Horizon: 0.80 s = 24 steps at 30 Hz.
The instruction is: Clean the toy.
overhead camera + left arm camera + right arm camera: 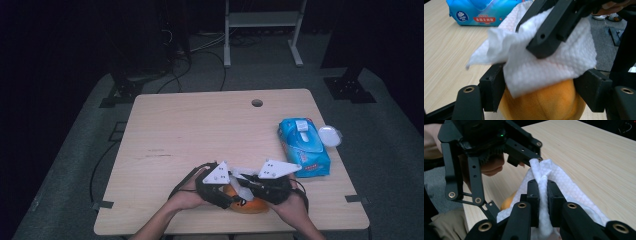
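Two tongs work on an orange toy at the near edge of the tabletop (190,130).

The left tongs (541,92) grip the orange soft toy (549,102) on both sides. The right tongs (543,195) are pinched narrow on a white wipe (571,187), which lies over the toy, probably touching it. A blue pack of wipes (303,146) lies well apart, at the right.

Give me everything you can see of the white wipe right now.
The white embossed wipe looks like a soft, dimpled cloth sheet, crumpled and partly folded. It drapes over the top of the orange rounded plush-looking object, which the left gripper clamps between its jaws. The right gripper is shut on a bunched ridge of the wipe, pressing it onto the orange object. One loose corner hangs out above the light wooden table.
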Tool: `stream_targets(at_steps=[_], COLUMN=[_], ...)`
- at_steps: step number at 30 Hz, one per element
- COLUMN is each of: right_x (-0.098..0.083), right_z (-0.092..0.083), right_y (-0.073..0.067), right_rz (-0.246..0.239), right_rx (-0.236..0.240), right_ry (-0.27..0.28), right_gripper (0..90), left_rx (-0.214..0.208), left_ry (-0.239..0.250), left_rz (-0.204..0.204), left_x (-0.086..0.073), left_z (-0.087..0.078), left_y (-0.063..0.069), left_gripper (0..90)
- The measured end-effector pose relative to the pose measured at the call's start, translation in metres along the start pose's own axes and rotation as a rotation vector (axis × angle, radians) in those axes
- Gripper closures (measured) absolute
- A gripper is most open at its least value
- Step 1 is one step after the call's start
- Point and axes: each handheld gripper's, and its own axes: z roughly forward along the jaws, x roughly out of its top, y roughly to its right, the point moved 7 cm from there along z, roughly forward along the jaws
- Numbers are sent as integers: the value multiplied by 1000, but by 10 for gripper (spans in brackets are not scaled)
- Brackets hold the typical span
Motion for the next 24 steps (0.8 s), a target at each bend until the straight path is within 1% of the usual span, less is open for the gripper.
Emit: stream_targets(at_steps=[2,3,6,8,9,10,11,13,14,16,18,19,20,21,23,24], right_x=[0,0,-4,-8,-9,-9,-9,-8,-8,-9,-8,-8,-7,-7,-6,-5], right_z=[-2,-4,-11,-16,-18,-19,-18,-15,-13,-9,-8,-7,-7,-6,-3,-2], right_y=[4,8,23,34,36,38,37,32,29,25,22,21,19,17,12,10], right_rz=[3,14,51,69,81,96,97,76,68,48,51,51,51,53,33,29], right_rx=[-11,-22,-57,-86,-89,-80,-74,-67,-62,-66,-63,-59,-50,-38,-35,-35], right_ry=[1,2,3,2,2,4,2,-9,-15,-20,-21,-22,-17,-15,-21,-22], right_gripper=[820,820,820,820,820,820,819,819,818,817,816,816,816,815,814,814], left_rx=[-6,-6,-12,-16,-18,-20,-19,-18,-17,-32,-50,-65,-73,-71,-72,-70], left_ry=[10,10,13,13,15,14,12,4,1,3,7,21,19,12,-7,-4], left_rz=[-7,-9,-13,-25,-25,-27,-26,-32,-47,-102,-162,-194,-222,-230,-226,-225], left_x=[-1,-2,-5,-7,-7,-7,-7,-8,-8,-7,-6,-5,-5,-5,-8,-10], left_z=[-1,-1,-3,-3,-3,-3,-3,-3,-3,-4,-3,-2,0,3,7,8], left_y=[-1,-1,-4,-6,-7,-7,-7,-8,-10,-12,-14,-14,-14,-14,-14,-14], left_gripper=[300,303,307,308,308,309,308,302,284,214,167,147,133,123,119,133])
